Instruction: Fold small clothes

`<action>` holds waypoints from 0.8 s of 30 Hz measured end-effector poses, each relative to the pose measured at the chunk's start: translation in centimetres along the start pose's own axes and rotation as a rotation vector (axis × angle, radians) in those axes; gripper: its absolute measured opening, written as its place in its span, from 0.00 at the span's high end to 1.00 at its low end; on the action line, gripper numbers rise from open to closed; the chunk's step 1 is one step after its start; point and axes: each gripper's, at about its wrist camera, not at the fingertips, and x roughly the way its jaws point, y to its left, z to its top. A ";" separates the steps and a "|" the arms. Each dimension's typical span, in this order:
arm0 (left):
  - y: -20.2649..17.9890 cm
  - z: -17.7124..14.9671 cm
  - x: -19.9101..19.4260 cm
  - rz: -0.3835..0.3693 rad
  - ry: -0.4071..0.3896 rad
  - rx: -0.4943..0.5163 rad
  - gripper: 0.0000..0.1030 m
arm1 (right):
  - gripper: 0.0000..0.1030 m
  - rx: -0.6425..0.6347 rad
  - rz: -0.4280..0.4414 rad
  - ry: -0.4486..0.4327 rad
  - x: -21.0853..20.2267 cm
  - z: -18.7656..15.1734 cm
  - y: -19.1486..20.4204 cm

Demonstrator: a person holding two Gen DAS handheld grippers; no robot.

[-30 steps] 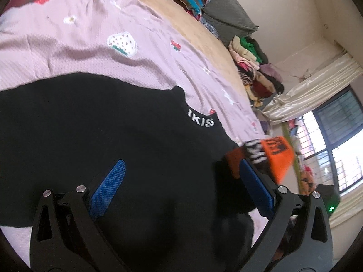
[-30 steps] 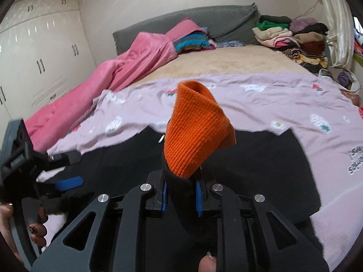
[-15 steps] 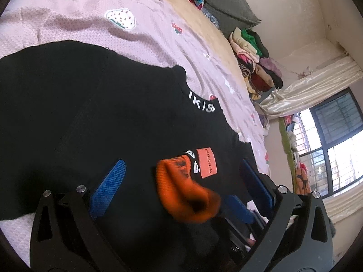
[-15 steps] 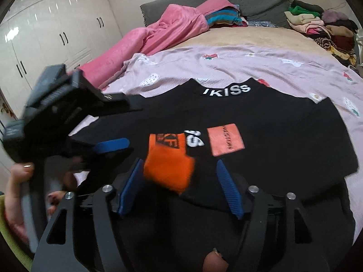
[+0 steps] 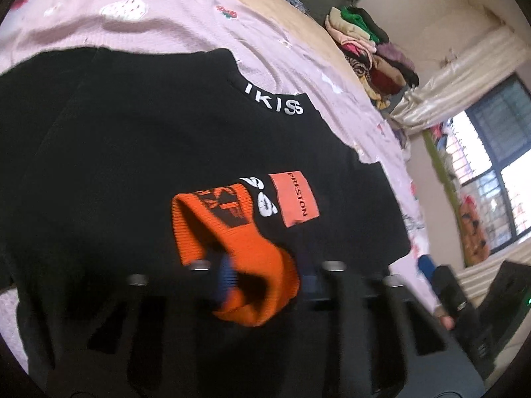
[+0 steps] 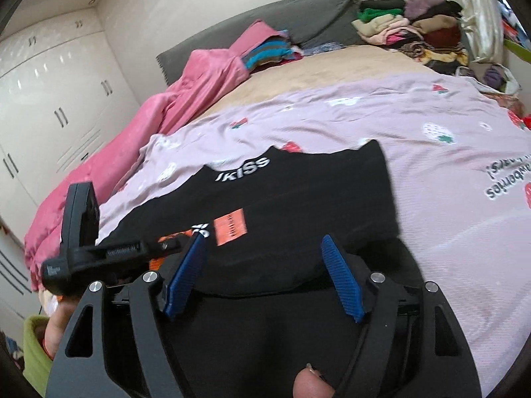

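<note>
A black shirt (image 5: 132, 165) with white "IKISS" on its collar lies face up on the bed, its front carrying an orange patch (image 5: 293, 199). Its orange sleeve cuff (image 5: 212, 225) is folded onto the chest. My left gripper (image 5: 265, 275) is blurred, and its jaws are closing on that cuff, which bunches between the blue pads. In the right wrist view the left gripper (image 6: 166, 243) reaches in from the left over the cuff (image 6: 172, 233). My right gripper (image 6: 262, 242) hovers over the shirt (image 6: 298, 192), jaws opening, nothing between them.
A lilac strawberry-print sheet (image 6: 431, 152) covers the bed under the shirt. A pink blanket (image 6: 186, 93) lies at the left, with a grey pillow (image 6: 282, 16) and a clothes pile (image 6: 415, 30) at the head. White wardrobes (image 6: 49, 99) stand left; a window (image 5: 491, 172) is right.
The right gripper let go of the orange cuff, opened and drew away to the right. The cuff now lies on the shirt's chest. The left gripper moved over it and closed.
</note>
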 end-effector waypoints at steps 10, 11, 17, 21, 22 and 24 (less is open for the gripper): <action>-3.8 0.4 -7.9 -0.017 -0.238 0.174 1.00 | 0.30 0.032 -0.051 -0.029 -1.2 0.3 -2.5; -3.8 0.4 -8.6 -0.015 -0.252 0.178 1.00 | 0.30 0.032 -0.055 -0.031 -1.2 0.4 -2.5; -1.5 0.1 -9.3 0.016 -0.232 0.129 1.00 | 0.31 0.009 -0.096 -0.031 -0.6 0.3 -2.4; -0.5 0.5 -8.3 0.060 -0.194 0.107 1.00 | 0.31 -0.024 -0.120 -0.018 0.3 0.4 -1.7; -0.3 0.5 -8.1 0.070 -0.187 0.101 1.00 | 0.31 -0.039 -0.128 -0.013 0.7 0.5 -1.4; 0.2 0.5 -7.7 0.086 -0.174 0.087 1.00 | 0.31 -0.063 -0.147 -0.006 1.3 0.7 -1.1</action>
